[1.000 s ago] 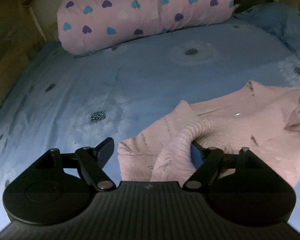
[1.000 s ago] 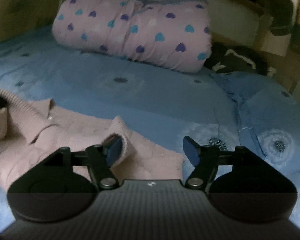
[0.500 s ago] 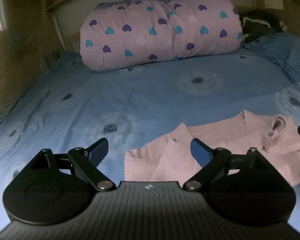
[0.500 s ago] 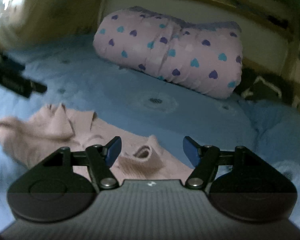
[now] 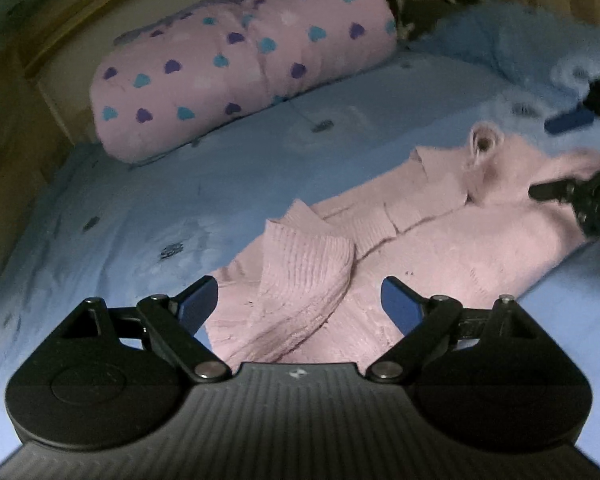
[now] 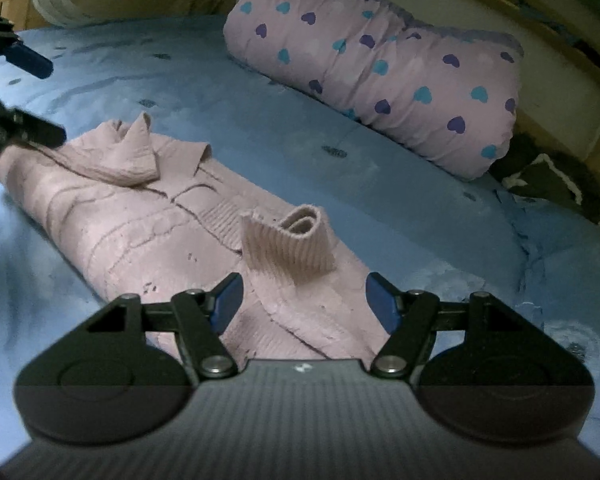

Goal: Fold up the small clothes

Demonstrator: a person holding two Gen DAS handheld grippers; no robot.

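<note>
The left gripper (image 5: 299,306), jaws just spread and released, hovers over the pink knitted cardigan (image 5: 440,240) lying on the blue flowered bedsheet (image 5: 180,184), sleeves folded in. Far behind lies a heart-patterned pink rolled quilt (image 5: 240,68). The right gripper (image 6: 304,300) is released too.
</note>
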